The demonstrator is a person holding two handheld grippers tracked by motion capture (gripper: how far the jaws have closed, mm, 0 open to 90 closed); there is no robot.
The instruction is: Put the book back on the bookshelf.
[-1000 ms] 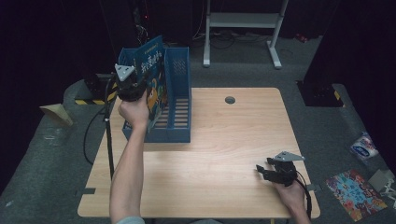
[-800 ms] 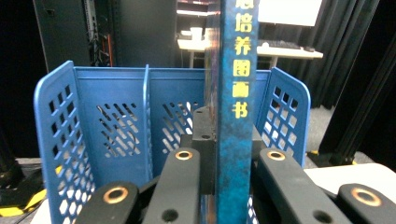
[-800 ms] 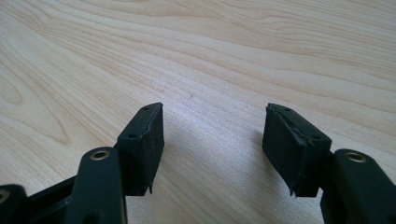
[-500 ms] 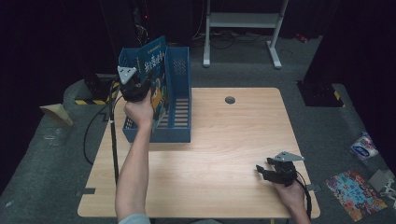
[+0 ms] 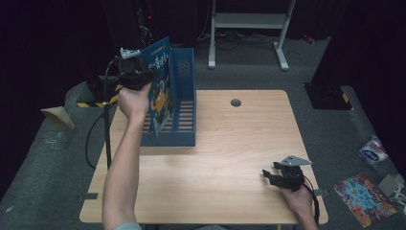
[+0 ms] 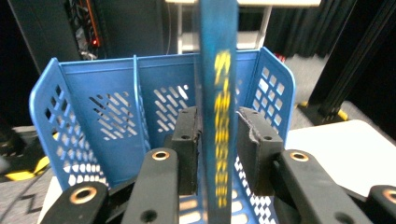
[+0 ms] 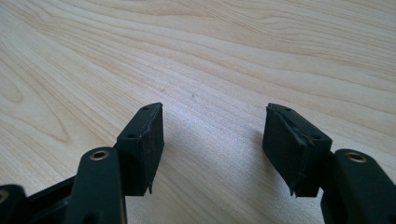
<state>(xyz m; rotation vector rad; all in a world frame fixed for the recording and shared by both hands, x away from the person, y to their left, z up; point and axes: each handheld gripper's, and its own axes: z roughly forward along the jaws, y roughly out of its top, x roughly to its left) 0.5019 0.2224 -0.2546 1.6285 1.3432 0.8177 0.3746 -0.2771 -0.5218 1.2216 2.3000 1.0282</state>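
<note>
1. The left gripper (image 6: pixel 217 154) holds a thin blue book with yellow letters (image 6: pixel 218 116) tightly between its jaws, above the blue plastic slotted file rack (image 5: pixel 179 96).
2. The rack stands on the light wooden counter (image 5: pixel 230 143) at about 10 o'clock.
3. The right gripper (image 7: pixel 212 140) rests at 4 o'clock, jaws wide and holding nothing.

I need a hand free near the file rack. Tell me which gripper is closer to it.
Left. The left gripper is right at the blue file rack, fingers shut on a book over it. The right gripper rests open on the table, well away.
</note>
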